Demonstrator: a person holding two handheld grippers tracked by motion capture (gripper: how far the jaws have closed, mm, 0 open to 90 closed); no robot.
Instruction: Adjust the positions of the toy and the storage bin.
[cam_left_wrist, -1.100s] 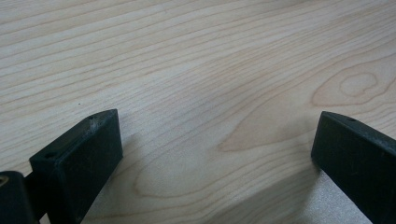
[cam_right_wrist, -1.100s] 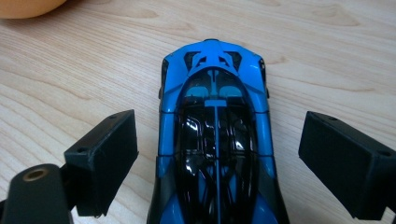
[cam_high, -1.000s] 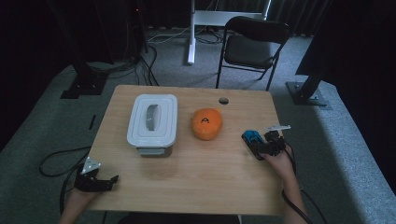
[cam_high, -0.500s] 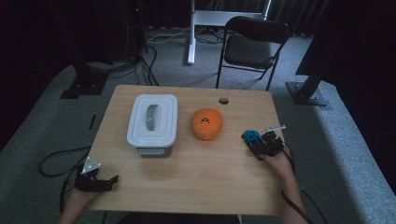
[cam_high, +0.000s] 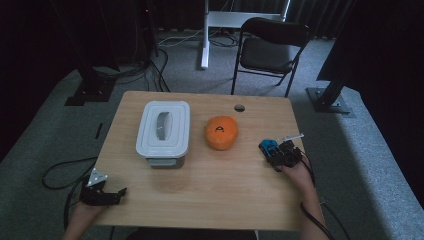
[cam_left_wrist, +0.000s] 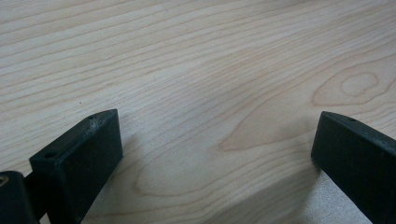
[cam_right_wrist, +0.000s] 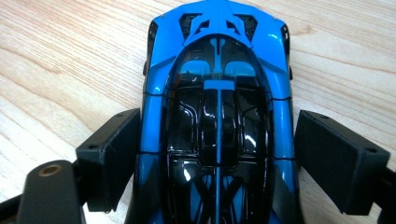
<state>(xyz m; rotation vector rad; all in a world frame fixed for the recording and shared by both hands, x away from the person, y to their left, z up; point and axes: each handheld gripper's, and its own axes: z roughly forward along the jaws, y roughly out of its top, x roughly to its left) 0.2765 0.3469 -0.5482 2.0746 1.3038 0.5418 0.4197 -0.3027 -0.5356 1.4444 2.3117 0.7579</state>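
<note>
My right tool (cam_right_wrist: 217, 154) straddled the small glossy blue and black toy sports car (cam_right_wrist: 217, 107), one jaw on each flank. The left jaw sat touching or nearly touching the car's side, while a sliver of light wooden surface (cam_right_wrist: 60, 56) showed between the car and the right jaw, so I judged the grip not yet closed and the car not yet lifted. The grasp, the carry and the setting down all seemed left to do (where the car should go I could not tell).

The car stood on its wheels near the right edge of the surface (cam_high: 200, 190), well apart from the round orange pouch (cam_high: 221, 132) and the white lidded plastic box (cam_high: 163, 131) farther left. Its roof was shiny black with blue stripes, its flanks bright blue.

My left tool (cam_left_wrist: 215, 158) rested spread wide over bare wood at the near left corner, holding nothing.
</note>
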